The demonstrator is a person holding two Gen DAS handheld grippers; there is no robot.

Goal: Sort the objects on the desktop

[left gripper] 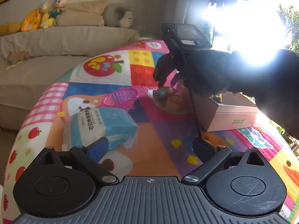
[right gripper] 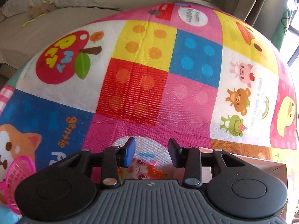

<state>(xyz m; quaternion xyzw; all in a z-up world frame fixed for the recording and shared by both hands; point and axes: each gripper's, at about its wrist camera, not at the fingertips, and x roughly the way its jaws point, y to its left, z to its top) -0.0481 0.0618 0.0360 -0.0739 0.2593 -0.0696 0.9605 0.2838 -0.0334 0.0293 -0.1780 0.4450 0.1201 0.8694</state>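
At the bottom of the left wrist view, the left tool (left gripper: 150,145) stands wide open and empty, apparently aimed at the blue-and-white soft tissue pack (left gripper: 101,126) just beyond, lower left. Behind it, mid-frame, sits the pink plastic mesh basket (left gripper: 120,98), probably the sorting target. Farther right, the right tool (left gripper: 169,81), partly closed on nothing, hangs over toy fruit on a plate (left gripper: 169,100) beside the pink cardboard box (left gripper: 231,116), all on the patchwork-covered table (left gripper: 160,149).

Pink basket (left gripper: 120,98) tilted behind blue-white wipes pack (left gripper: 101,127).
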